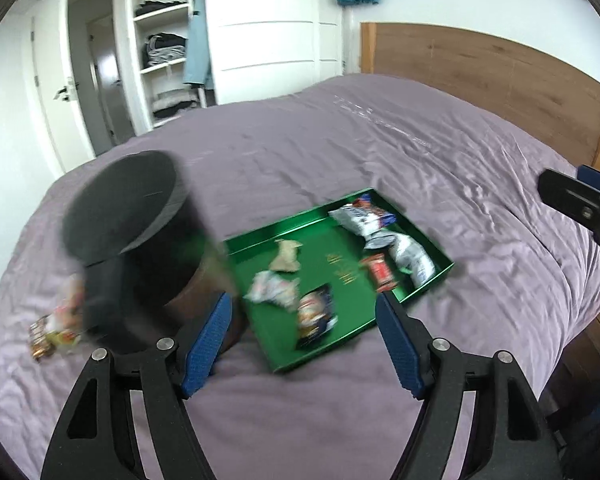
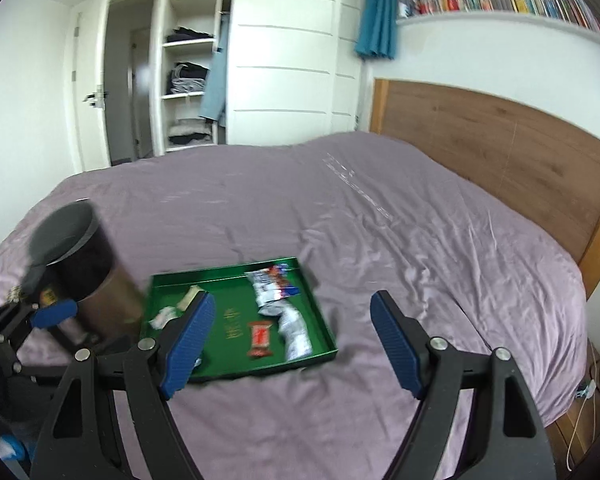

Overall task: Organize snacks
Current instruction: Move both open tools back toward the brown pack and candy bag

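bed [image 2: 380,220] right of tray [image 2: 236,372]: open | left: canister [image 2: 96,280] (tall)

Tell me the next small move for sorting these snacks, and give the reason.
Probably bring the left gripper down towards the loose snacks lying on the bedspread left of the dark bin. Both grippers look open and empty, the green tray already holds several packets, and that small pile is the only snack outside it.
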Tool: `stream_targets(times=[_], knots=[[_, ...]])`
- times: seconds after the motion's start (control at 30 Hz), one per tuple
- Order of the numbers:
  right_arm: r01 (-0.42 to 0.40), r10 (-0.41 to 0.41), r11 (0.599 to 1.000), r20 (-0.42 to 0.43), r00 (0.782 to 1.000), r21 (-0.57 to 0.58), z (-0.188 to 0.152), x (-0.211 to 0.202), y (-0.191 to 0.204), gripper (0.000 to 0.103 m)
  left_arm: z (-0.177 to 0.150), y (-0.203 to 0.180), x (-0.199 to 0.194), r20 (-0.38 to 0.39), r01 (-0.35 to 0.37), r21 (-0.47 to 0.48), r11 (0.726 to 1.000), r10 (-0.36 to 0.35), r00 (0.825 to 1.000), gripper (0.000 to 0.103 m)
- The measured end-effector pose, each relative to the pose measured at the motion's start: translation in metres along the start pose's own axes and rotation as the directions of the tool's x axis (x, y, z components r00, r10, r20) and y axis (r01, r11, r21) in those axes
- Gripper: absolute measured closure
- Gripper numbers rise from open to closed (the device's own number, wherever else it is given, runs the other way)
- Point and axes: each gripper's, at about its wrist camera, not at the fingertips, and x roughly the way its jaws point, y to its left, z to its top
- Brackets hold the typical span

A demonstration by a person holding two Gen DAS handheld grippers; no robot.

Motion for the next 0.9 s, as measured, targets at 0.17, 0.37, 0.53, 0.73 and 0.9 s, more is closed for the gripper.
stream_targets(times=[0.17,0.37,0.53,0.73,0.9], knots=[[-0.094,0.094,0.996,0.041,0.995,-0.012,-0.005,-0.047,0.046,0.018,-0.028,0.055,-0.044,0.012,-0.068,-0.047,0.997,0.069,0.998,0.032],[-0.233,0.236,0.970,0.035,0.971,-0.071,-0.022,-0.089,0.122,0.018,-0.075,0.141,-0.097,0.023,-0.182,-0.126,0.975,0.187,0.982,0.027],[-0.345,0.345,0.931,-0.019,0.938,-0.122,-0.041,-0.099,0.189,0.018,-0.125,0.214,-0.122,-0.014,-0.273,-0.207,0.939,0.276,0.961,0.026],[-0.446,0.435,0.874,-0.097,0.895,-0.194,-0.059,-0.090,0.268,0.018,-0.178,0.295,-0.138,-0.086,-0.375,-0.325,0.868,0.368,0.926,0.026],[-0.491,0.469,0.844,-0.146,0.871,-0.217,-0.066,-0.074,0.310,0.018,-0.207,0.340,-0.136,-0.128,-0.424,-0.396,0.814,0.408,0.904,0.026]])
